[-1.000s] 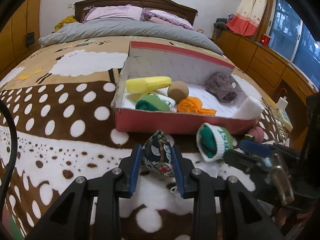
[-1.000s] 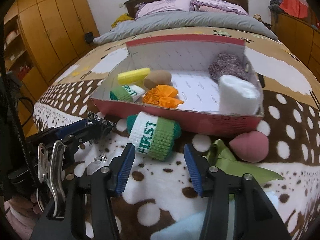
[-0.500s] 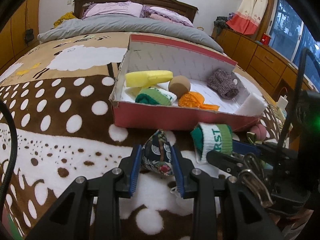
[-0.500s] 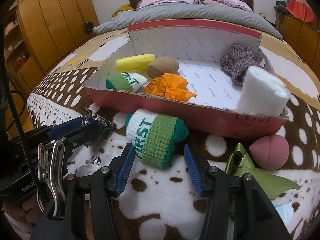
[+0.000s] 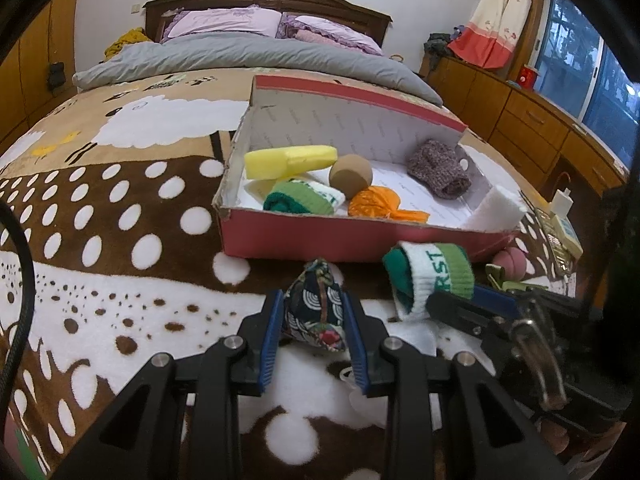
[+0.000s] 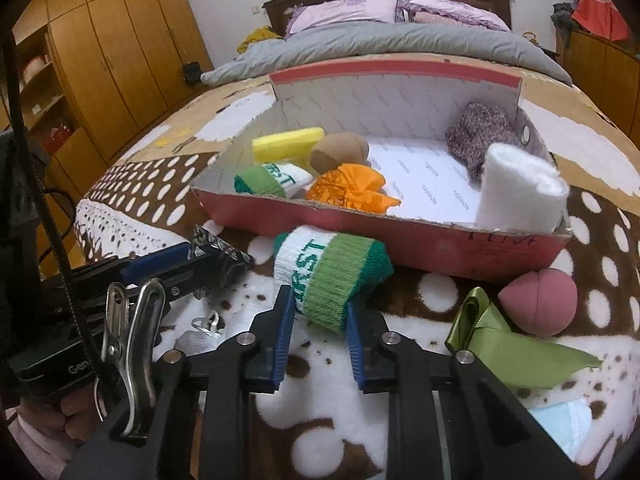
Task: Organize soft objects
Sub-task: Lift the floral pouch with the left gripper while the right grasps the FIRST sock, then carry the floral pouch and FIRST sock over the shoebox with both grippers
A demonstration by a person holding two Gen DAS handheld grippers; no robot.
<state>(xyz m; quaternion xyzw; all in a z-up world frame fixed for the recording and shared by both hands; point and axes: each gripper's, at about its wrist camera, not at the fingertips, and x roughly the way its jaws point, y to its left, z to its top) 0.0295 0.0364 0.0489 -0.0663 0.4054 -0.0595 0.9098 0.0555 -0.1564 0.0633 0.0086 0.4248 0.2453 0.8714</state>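
Observation:
My left gripper (image 5: pixel 314 320) is shut on a dark patterned cloth pouch (image 5: pixel 314 306), held just above the blanket in front of the red box (image 5: pixel 320 238). My right gripper (image 6: pixel 320 320) is shut on a rolled white-and-green sock (image 6: pixel 328 272) marked "FIRST", also in front of the box (image 6: pixel 400 236). The sock shows in the left wrist view (image 5: pixel 430 276), the pouch in the right wrist view (image 6: pixel 218 250). In the box lie a yellow sponge (image 5: pixel 290 160), a second green sock (image 5: pixel 302 200), a brown ball (image 5: pixel 351 174), orange cloth (image 5: pixel 378 204), a purple knit roll (image 5: pixel 438 168) and a white roll (image 6: pixel 520 192).
A pink soft ball (image 6: pixel 540 306), a green ribbon (image 6: pixel 504 340) and a pale blue mask (image 6: pixel 560 420) lie on the spotted blanket right of the sock. A metal clip (image 6: pixel 208 322) lies by the left gripper. Wardrobes stand left, drawers right, pillows at the bed's head.
My right gripper moved forward around the "FIRST" sock and closed on it. My left gripper kept its hold on the pouch and stayed nearly still.

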